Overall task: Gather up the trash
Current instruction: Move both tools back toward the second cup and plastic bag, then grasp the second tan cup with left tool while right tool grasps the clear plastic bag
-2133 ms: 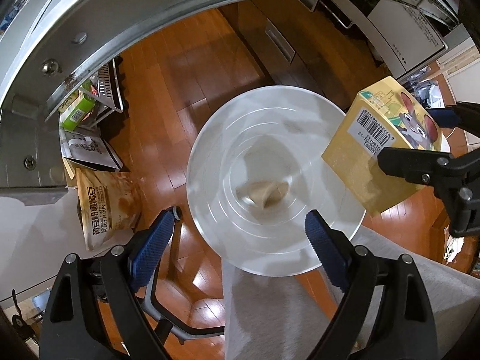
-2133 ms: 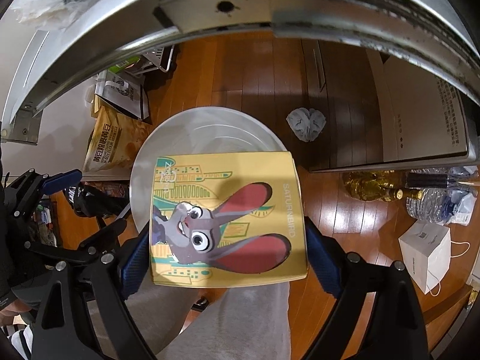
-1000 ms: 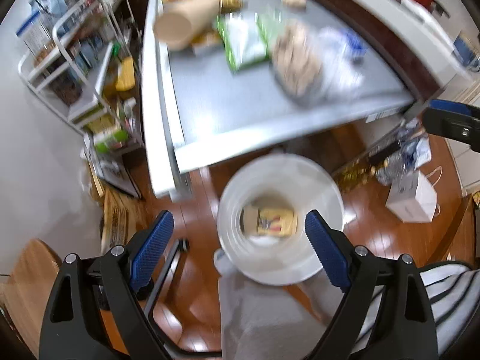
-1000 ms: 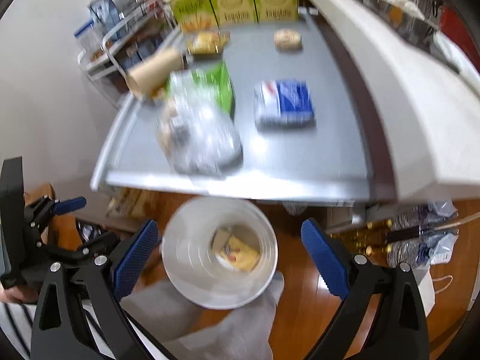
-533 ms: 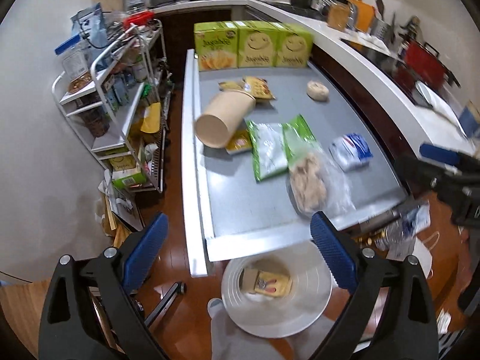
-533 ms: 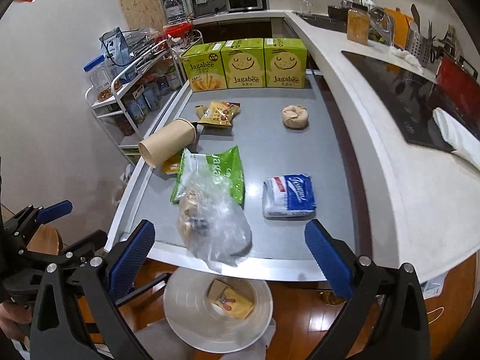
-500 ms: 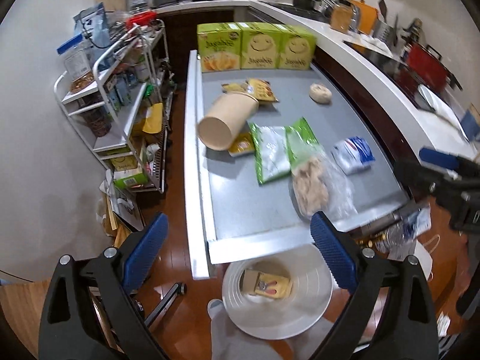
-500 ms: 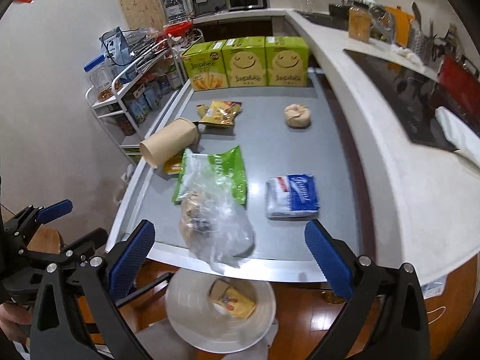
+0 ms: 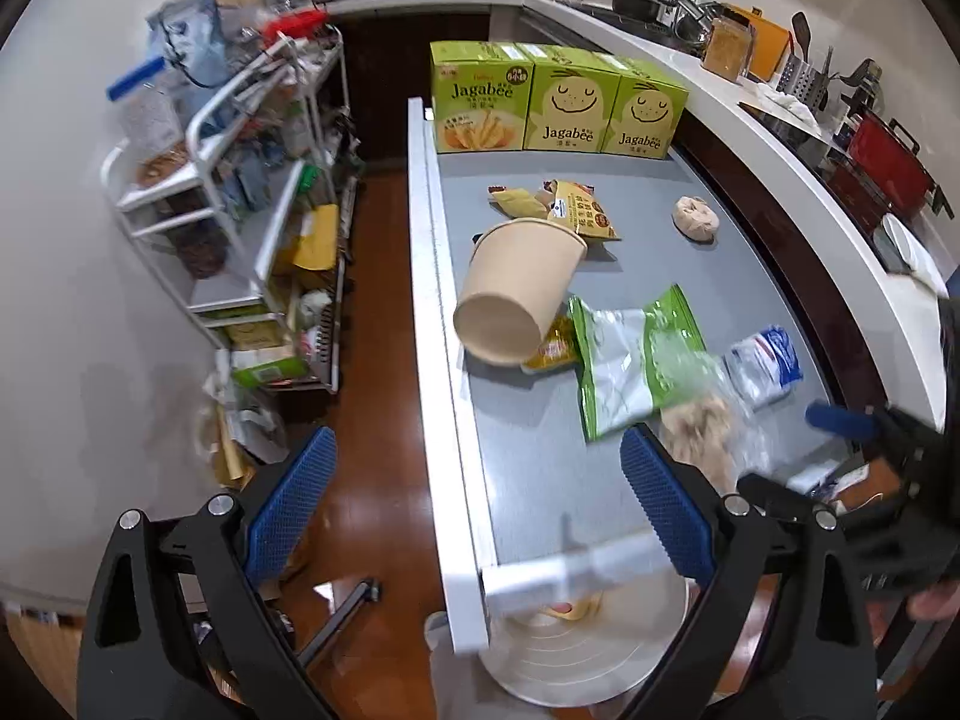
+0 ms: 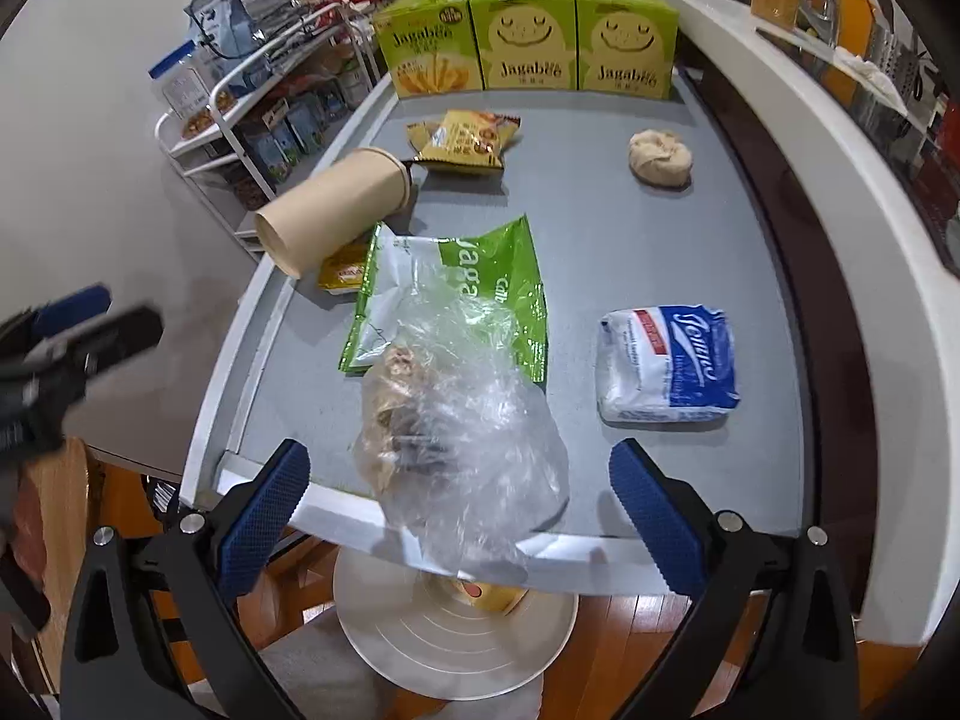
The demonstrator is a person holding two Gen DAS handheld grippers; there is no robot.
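Our right tongs (image 10: 459, 507) hang released and empty above the near edge of the tabletop (image 10: 600, 228), their jaws having just widened with nothing between them. Straight ahead of them lies the clear bag (image 10: 456, 414), crumpled, its tail spilling over the near lip. Our left tongs (image 9: 474, 510) are likewise released and empty, jaws just widened, hovering over the tabletop's near left corner and the floor (image 9: 372, 360) beside it.

Below that edge stands the bin (image 10: 420, 636), with a yellow box (image 10: 492, 597) already inside; we judge the task only begun. Still on the tabletop: the clear bag, a green packet (image 10: 480, 282) partly under it, a tipped paper cup (image 10: 336, 213) resting on a small yellow sachet (image 10: 345, 273), a tissue pack (image 10: 669, 366) to the right, a snack bag (image 10: 462, 141) and a paper ball (image 10: 660, 156) farther back. Three Jagabee boxes (image 10: 528, 42) stand along the far edge; whether they count as trash we cannot tell.

The tabletop has a raised rim on the left and a white counter (image 10: 840, 210) close on the right. There is open room between the pieces in the middle, and the bin sits just under the near edge.
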